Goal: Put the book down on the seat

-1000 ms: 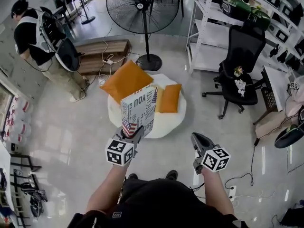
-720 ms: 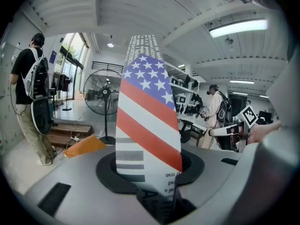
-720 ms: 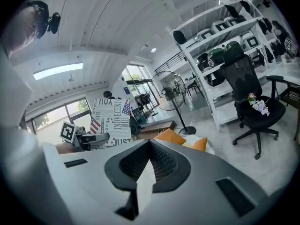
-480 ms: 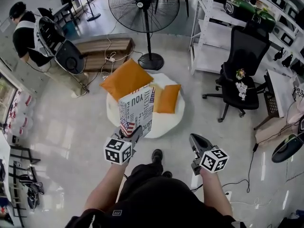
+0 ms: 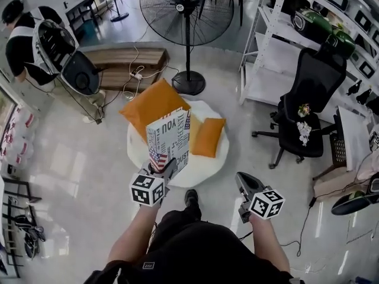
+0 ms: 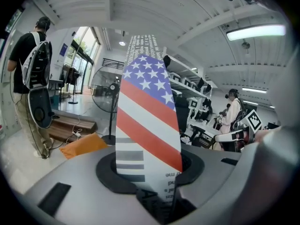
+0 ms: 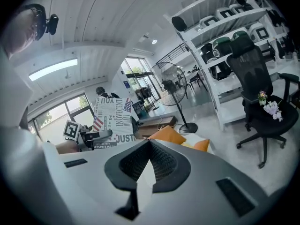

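The book [image 5: 170, 136], white with printed words and a stars-and-stripes flag, stands upright in my left gripper [image 5: 166, 165], which is shut on its lower edge. In the left gripper view the book's flag side [image 6: 147, 121] rises from between the jaws of the left gripper [image 6: 154, 172]. The book hangs in the air over the near side of the round white seat [image 5: 201, 164] on the floor. My right gripper [image 5: 243, 182] is to the right, held low and apart from the seat, shut with nothing in it [image 7: 150, 146]. The book [image 7: 115, 118] also shows in the right gripper view.
Two orange cushions lie on the seat, a large one [image 5: 153, 102] and a small one [image 5: 208, 136]. A standing fan [image 5: 186, 10] and a low wooden bench [image 5: 124, 58] are behind it. A black office chair [image 5: 308, 99] and white shelves [image 5: 278, 34] stand right. A person [image 5: 18, 40] stands far left.
The view has moved forward toward the seat with a step of my foot. The book stays upright in the left gripper; both grippers keep their places in the view.
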A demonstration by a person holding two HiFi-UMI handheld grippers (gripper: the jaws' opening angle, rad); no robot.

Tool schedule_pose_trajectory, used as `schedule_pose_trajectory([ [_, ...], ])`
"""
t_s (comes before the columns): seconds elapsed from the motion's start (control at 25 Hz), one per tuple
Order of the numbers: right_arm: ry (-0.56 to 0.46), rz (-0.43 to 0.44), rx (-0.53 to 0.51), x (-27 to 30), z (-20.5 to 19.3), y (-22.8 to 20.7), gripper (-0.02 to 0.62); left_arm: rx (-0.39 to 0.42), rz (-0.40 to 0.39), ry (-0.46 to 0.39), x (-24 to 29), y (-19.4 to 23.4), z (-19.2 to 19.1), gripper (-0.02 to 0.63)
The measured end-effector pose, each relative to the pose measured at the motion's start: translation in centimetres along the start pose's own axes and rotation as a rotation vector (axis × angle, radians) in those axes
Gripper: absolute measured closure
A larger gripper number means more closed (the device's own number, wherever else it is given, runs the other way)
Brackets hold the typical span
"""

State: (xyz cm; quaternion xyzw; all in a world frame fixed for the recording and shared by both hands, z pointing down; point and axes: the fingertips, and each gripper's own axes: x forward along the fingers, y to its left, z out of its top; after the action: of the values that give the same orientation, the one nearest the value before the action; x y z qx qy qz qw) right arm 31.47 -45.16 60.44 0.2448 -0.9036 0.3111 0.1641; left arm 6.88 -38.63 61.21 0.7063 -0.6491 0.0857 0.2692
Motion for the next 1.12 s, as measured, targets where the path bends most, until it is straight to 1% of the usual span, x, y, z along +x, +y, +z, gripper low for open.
schedule_pose_trajectory([
  [0.12, 0.036, 0.010, -0.031, 4.3, 3.2, -2.0, 0.581, 0.000, 0.003, -0.009, 3.8, 2.2, 2.5, 0.446],
  [0.24, 0.076, 0.029, -0.060, 8.9, 5.7, -2.6, 0.581, -0.017, 0.006, -0.005, 6.9, 5.2, 4.5, 0.446],
  [0.32, 0.097, 0.042, -0.063, 11.7, 6.4, -2.5, 0.580, -0.017, 0.009, 0.000, 8.2, 7.3, 5.3, 0.446],
  [0.44, 0.140, 0.054, -0.045, 15.2, 5.9, -2.7, 0.581, -0.027, 0.017, 0.011, 9.6, 9.8, 5.6, 0.446],
  [0.56, 0.193, 0.083, -0.040, 18.0, 4.8, -2.2, 0.581, -0.059, 0.027, 0.034, 10.4, 11.4, 4.4, 0.446],
  [0.68, 0.234, 0.111, -0.035, 19.8, 3.7, -2.4, 0.581, -0.108, 0.046, 0.065, 11.1, 12.2, 2.2, 0.446],
  [0.92, 0.324, 0.150, -0.046, 23.5, 1.7, -4.3, 0.581, -0.193, 0.088, 0.112, 13.0, 13.8, -1.8, 0.446],
  [1.12, 0.388, 0.167, -0.058, 27.0, -0.9, -5.7, 0.581, -0.250, 0.079, 0.136, 15.5, 15.0, -5.7, 0.446],
])
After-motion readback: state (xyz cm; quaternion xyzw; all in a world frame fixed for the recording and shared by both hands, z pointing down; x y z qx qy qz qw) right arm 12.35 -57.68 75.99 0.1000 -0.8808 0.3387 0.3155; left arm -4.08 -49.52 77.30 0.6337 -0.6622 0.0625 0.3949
